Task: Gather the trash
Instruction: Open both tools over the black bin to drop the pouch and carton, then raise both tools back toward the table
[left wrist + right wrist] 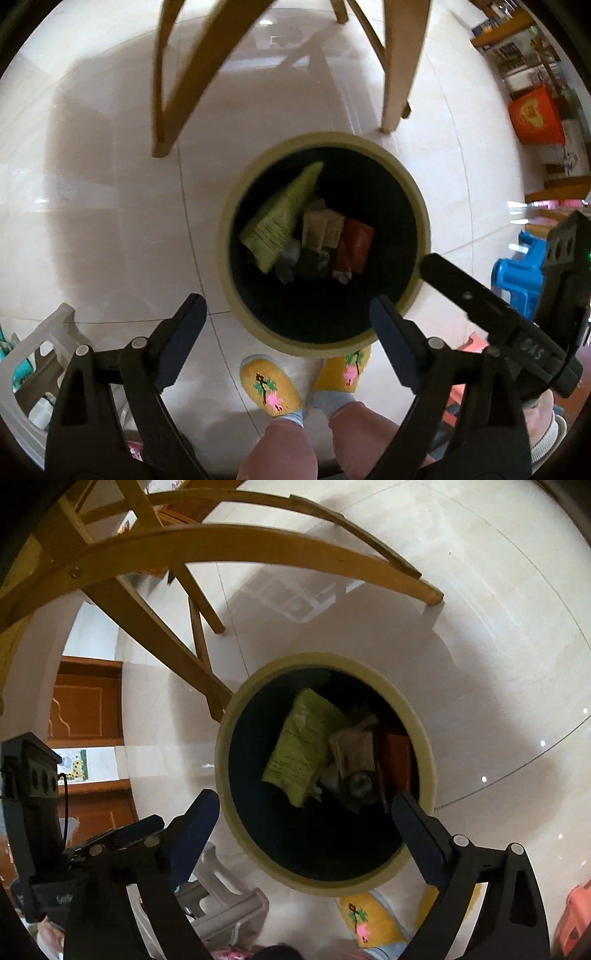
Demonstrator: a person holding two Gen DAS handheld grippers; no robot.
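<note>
A round bin with a cream rim [236,206] and dark inside stands on the floor below both grippers; it also shows in the right wrist view [221,760]. Inside lie a green packet [280,218] [299,753], a brown packet [323,229] [354,753], a red packet [354,245] [399,764] and small dark scraps. My left gripper [288,314] is open and empty above the bin's near rim. My right gripper [304,808] is open and empty above the bin; it shows at the right of the left wrist view [480,295].
Wooden chair legs [170,92] [155,635] stand just beyond the bin. My feet in yellow slippers [269,387] [365,919] are at its near side. A white plastic stool [33,354] [221,904] is left, a blue stool [517,273] and an orange tub [535,118] right.
</note>
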